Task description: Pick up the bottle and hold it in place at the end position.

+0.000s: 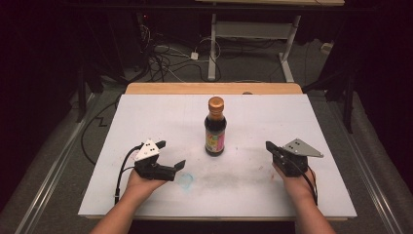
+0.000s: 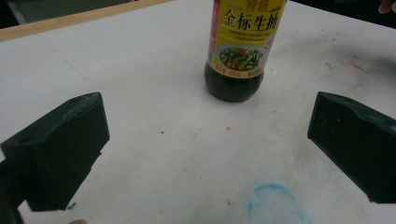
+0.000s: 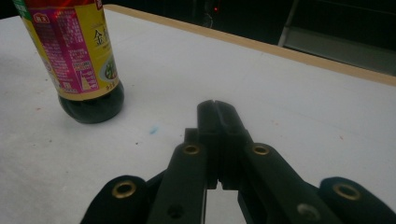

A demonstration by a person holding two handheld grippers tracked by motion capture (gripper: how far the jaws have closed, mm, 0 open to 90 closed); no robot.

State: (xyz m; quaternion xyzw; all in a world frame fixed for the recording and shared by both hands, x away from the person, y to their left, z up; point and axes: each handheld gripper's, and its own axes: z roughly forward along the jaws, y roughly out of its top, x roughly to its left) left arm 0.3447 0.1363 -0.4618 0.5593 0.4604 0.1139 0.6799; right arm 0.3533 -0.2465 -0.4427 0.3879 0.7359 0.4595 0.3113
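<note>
Black jaws of the left gripper (image 1: 170,155) are seen spread wide apart, with nothing between them; in the left gripper view bare counter lies between the two pads. The left gripper is held in the person's left hand (image 1: 140,181), low over the near left part of the counter (image 1: 146,112). The right gripper (image 1: 268,145) is seen with its jaws pressed fully together, and nothing is held in them; it is carried in the right hand (image 1: 298,184) over the near right part of the counter. A soy sauce bottle (image 1: 215,127) is found standing upright at the middle of the white counter, between the two grippers and apart from both. Dark liquid, a yellow and pink label and a brown cap (image 1: 216,103) are noted on it. A pale blue smear (image 1: 185,180) is marked on the counter just beside the left gripper. Small red specks are scattered over the surface. Cables (image 1: 160,56) are seen on the floor beyond the counter.
</note>
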